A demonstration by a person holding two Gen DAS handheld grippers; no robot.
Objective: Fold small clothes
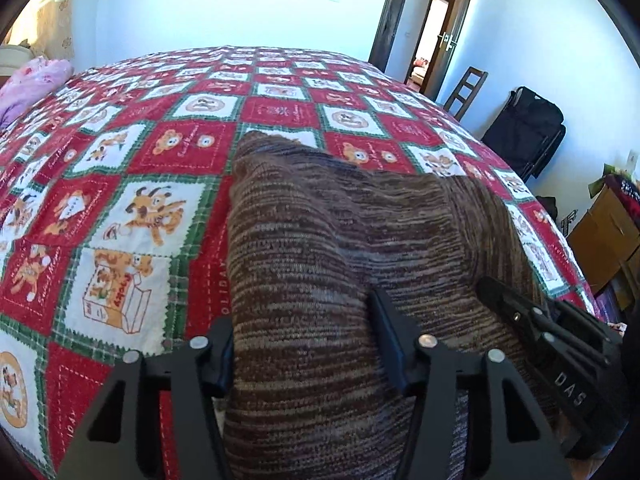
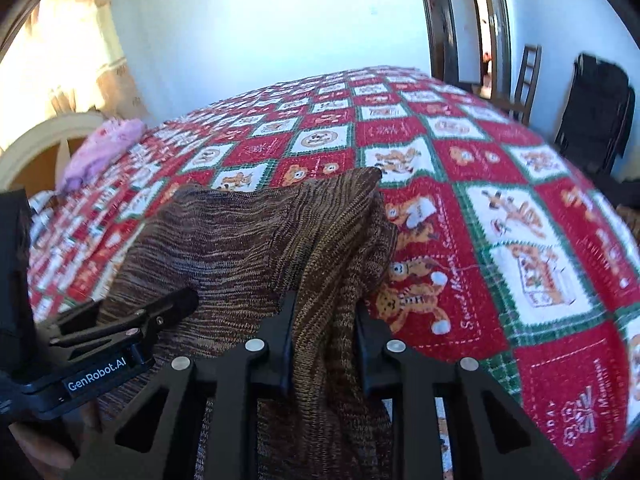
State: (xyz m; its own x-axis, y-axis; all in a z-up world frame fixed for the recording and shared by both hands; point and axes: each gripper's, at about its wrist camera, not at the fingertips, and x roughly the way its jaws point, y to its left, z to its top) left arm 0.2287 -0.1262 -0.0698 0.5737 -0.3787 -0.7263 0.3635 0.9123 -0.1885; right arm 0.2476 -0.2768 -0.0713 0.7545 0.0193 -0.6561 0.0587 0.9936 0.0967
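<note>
A brown striped knit garment [image 1: 340,240] lies bunched on the red, white and green patterned bedspread [image 1: 140,208]. My left gripper [image 1: 306,344] has its jaws set wide with a thick fold of the garment between them. In the right wrist view my right gripper [image 2: 324,336] is shut on a fold of the same garment [image 2: 248,232]. The right gripper shows in the left wrist view [image 1: 532,316] at the garment's right edge. The left gripper shows in the right wrist view [image 2: 168,304] at the left. The garment's near end is hidden under the grippers.
A pink cloth [image 1: 32,80] lies at the bed's far left corner. Beyond the bed on the right are an open doorway [image 1: 432,36], a wooden chair [image 1: 466,92], a black bag [image 1: 524,128] and cardboard boxes [image 1: 604,236]. The bedspread [image 2: 500,220] stretches right of the garment.
</note>
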